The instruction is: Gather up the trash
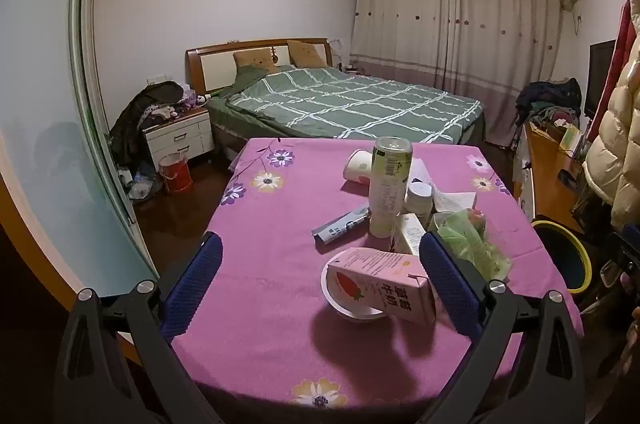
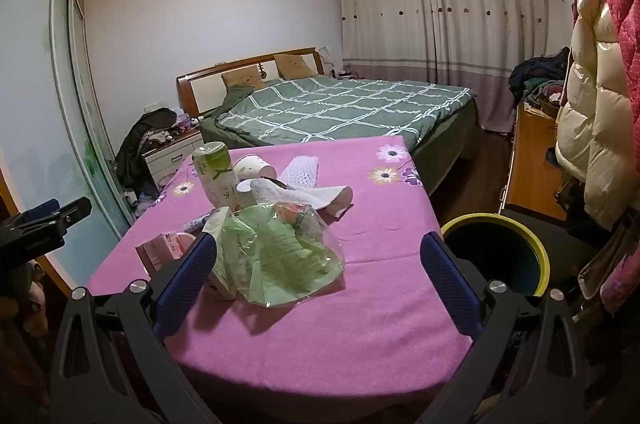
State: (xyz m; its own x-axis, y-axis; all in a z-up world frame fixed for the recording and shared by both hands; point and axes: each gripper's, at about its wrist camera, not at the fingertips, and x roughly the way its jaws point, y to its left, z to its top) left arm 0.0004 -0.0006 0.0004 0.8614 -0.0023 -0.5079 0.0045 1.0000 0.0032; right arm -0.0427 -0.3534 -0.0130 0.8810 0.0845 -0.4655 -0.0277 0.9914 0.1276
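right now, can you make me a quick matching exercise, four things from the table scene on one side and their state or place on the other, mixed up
Things:
1. tall can
2. pink milk carton
3. paper cup
4. bin

States or places:
A. lying on its side at the far end of the table
B. on the floor beside the table, yellow rim
C. standing upright
D. lying tipped across a white bowl

Pairs: 1-C, 2-D, 3-A, 4-B

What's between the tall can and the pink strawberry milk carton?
In the left wrist view, a small white carton stands between the tall can and the pink milk carton; a flattened tube lies just left of that line.
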